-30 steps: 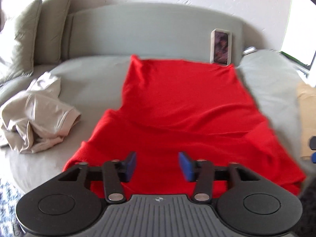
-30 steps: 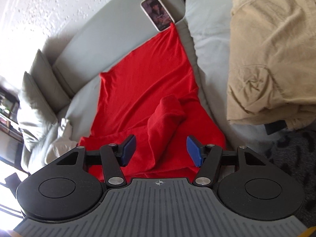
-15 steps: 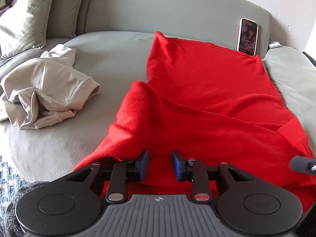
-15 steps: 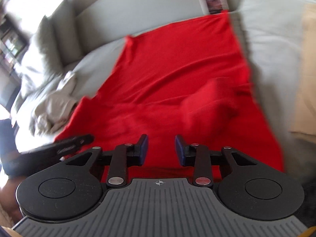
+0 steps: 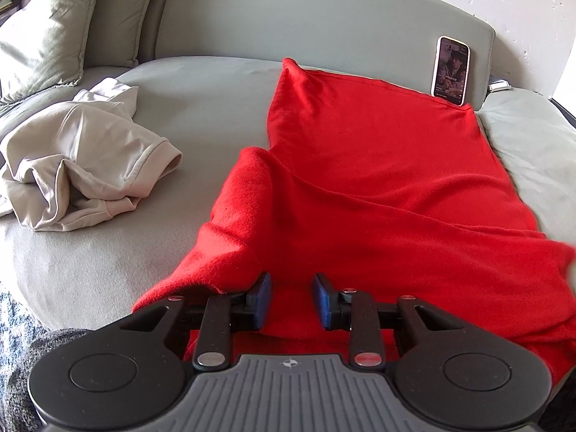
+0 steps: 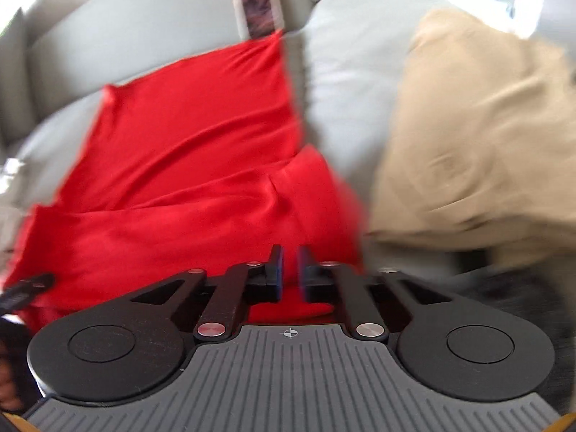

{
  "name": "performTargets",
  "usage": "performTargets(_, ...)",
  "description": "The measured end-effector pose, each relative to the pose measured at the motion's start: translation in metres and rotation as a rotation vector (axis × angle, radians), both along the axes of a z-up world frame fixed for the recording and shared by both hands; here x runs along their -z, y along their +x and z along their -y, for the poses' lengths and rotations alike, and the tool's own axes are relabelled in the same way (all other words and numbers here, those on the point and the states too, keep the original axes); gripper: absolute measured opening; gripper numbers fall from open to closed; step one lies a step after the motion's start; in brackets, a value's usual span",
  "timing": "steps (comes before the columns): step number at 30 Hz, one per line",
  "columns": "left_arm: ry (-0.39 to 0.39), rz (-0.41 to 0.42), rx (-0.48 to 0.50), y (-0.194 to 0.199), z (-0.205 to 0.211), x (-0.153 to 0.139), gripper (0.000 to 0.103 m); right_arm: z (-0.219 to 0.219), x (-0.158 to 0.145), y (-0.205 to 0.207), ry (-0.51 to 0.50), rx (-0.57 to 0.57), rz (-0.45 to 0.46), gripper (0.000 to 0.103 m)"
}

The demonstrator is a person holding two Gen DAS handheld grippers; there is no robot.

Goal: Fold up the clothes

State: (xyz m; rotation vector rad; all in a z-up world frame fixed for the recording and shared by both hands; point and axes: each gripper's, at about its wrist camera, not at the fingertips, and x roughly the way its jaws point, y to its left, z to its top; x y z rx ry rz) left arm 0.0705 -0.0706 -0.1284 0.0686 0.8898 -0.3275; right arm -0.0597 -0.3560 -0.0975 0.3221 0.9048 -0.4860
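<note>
A red garment lies spread lengthwise on a grey sofa seat, its near end bunched at the seat's front edge. My left gripper is at that near edge, its jaws partly closed with red cloth between and under the blue pads. In the blurred right wrist view the red garment fills the middle. My right gripper sits over its near right corner, jaws almost together with a narrow gap showing red cloth.
A crumpled beige shirt lies on the seat to the left. A phone leans on the backrest behind the garment. A tan cloth pile lies to the right. Grey cushions stand at the far left.
Both grippers have dropped to the near edge of the red garment and narrowed their jaws. The right one swung right and closed much further; the left one reopened slightly after half a second ago.
</note>
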Motion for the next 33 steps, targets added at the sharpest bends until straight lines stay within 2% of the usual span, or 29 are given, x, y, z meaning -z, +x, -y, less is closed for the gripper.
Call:
performTargets(2,0.000,0.001,0.000,0.000,0.000,0.000,0.030,0.009,-0.006,-0.012,0.018,0.024,0.017,0.034)
performTargets(5,0.004,0.003,0.000,-0.001,0.001,0.000,0.030,0.029,-0.012,-0.032,0.174,0.060,0.084,0.037)
performTargets(7,0.005,0.004,0.000,-0.001,0.001,0.000,0.030,0.036,-0.014,-0.041,0.227,0.076,0.117,0.039)
performTargets(9,0.005,0.006,0.000,-0.001,0.001,0.000,0.030,0.044,-0.014,-0.049,0.271,0.091,0.143,0.045)
performTargets(11,-0.007,0.005,0.007,-0.003,0.000,-0.002,0.030,0.049,-0.013,-0.046,0.329,0.114,0.170,0.046)
performTargets(13,-0.055,-0.003,0.026,-0.007,-0.003,-0.011,0.030,0.055,-0.009,-0.043,0.389,0.138,0.198,0.046)
performTargets(15,-0.141,0.003,0.047,-0.013,-0.009,-0.025,0.033,0.061,-0.004,-0.042,0.439,0.158,0.218,0.046)
performTargets(16,-0.167,0.030,0.046,-0.015,-0.014,-0.033,0.040,0.064,-0.002,-0.040,0.460,0.166,0.227,0.046)
performTargets(17,-0.180,0.061,0.037,-0.017,-0.020,-0.042,0.043,0.066,0.000,-0.038,0.471,0.167,0.227,0.046)
performTargets(18,-0.184,0.091,0.009,-0.016,-0.028,-0.051,0.044,0.068,0.001,-0.036,0.479,0.169,0.222,0.046)
performTargets(20,-0.181,0.115,-0.111,-0.009,-0.051,-0.064,0.044,0.069,0.005,-0.032,0.501,0.167,0.222,0.047)
performTargets(23,-0.196,0.071,-0.293,0.011,-0.090,-0.066,0.039,0.068,0.009,-0.029,0.517,0.154,0.218,0.047)
performTargets(25,-0.215,0.035,-0.331,0.021,-0.105,-0.064,0.038,0.065,0.013,-0.028,0.519,0.146,0.213,0.047)
performTargets(27,-0.246,0.035,-0.300,0.025,-0.106,-0.063,0.036,0.063,0.016,-0.027,0.528,0.133,0.208,0.047)
performTargets(30,-0.290,0.065,-0.156,0.031,-0.090,-0.061,0.030,0.057,0.020,-0.022,0.524,0.102,0.205,0.047)
performTargets(32,-0.269,0.055,-0.052,0.035,-0.072,-0.051,0.028,0.051,0.022,-0.016,0.513,0.064,0.206,0.047)
performTargets(33,-0.220,0.029,-0.018,0.038,-0.062,-0.044,0.027,0.048,0.023,-0.012,0.499,0.042,0.202,0.047)
